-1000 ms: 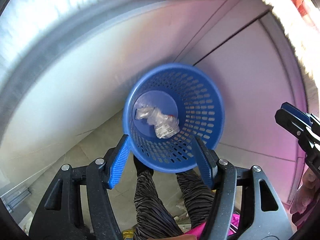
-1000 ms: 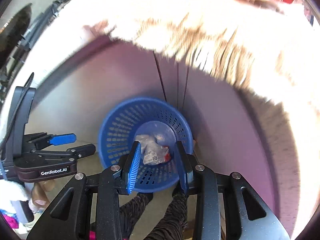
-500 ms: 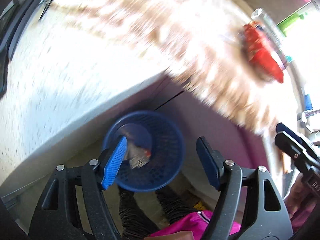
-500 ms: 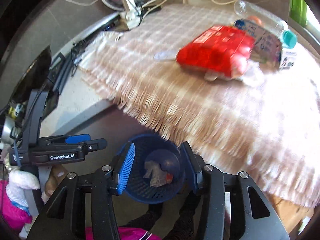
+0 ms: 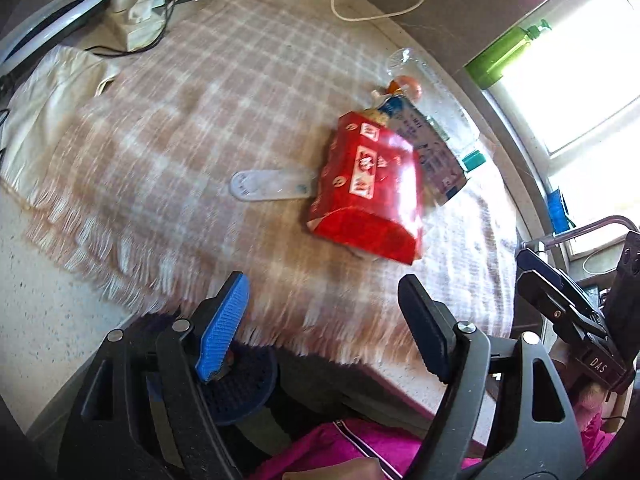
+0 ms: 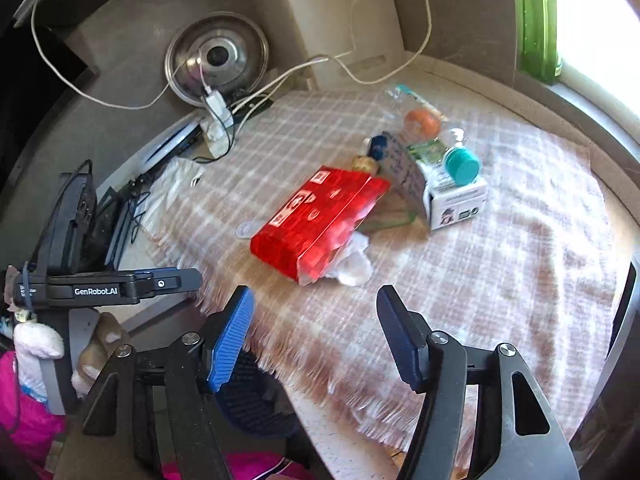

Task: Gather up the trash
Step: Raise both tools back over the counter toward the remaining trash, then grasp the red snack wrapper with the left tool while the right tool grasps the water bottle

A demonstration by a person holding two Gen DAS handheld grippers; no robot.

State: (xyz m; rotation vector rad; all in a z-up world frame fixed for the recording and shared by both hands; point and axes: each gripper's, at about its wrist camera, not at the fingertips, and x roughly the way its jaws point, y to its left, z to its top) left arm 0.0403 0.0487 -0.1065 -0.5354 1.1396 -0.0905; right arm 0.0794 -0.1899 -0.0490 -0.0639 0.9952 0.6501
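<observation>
Both grippers, left (image 5: 322, 328) and right (image 6: 316, 334), have risen from the blue basket (image 5: 244, 388), jaws opening empty, toward the red packet (image 5: 368, 192) next.

Speckled countertop (image 5: 48, 320), checked cloth (image 5: 192, 112), bright window (image 5: 580, 92)

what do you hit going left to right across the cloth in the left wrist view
white power strip → clear flat plastic piece → red packet → teal bottle cap → green pump bottle by the window
</observation>
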